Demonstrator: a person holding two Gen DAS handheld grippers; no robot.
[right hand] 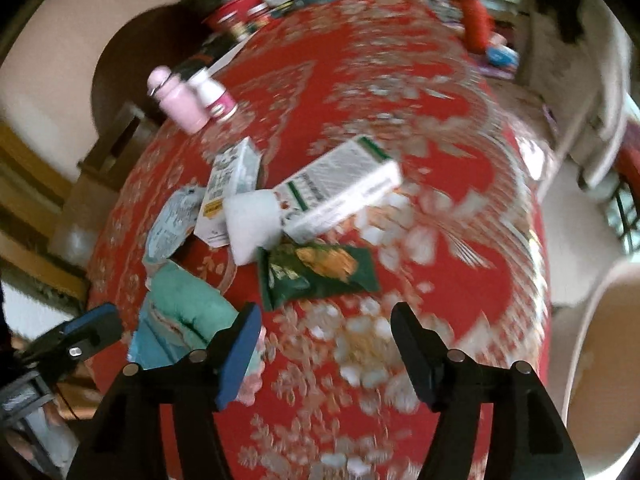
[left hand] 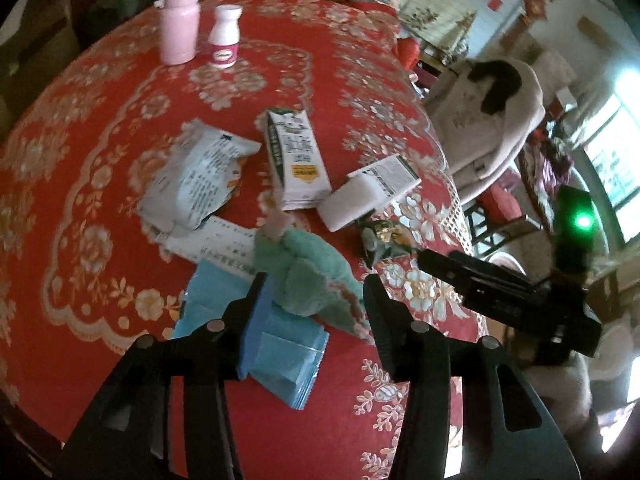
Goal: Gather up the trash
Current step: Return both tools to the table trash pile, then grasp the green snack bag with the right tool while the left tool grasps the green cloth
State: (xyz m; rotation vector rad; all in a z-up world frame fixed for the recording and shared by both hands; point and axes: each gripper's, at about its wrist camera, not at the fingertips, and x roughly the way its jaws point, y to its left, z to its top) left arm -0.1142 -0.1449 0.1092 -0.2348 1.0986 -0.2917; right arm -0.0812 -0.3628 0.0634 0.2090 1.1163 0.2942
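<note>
The left gripper (left hand: 316, 284) hangs with its fingers spread around a green plush toy (left hand: 308, 276) at lower centre of its frame, not clamped — the toy lies on a blue packet (left hand: 280, 354). The right gripper (right hand: 326, 318) is also apart, empty, the green snack wrapper (right hand: 316, 270) just ahead at centre. Risk: closing left would likely grab the toy rather than trash — or drag both.

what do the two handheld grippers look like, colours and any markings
Both are black plastic linkage frames with silver pivot pins. The left gripper and right gripper each have two tapered fingers with blue pads on the inner faces. A green light glows on the right unit.
</note>
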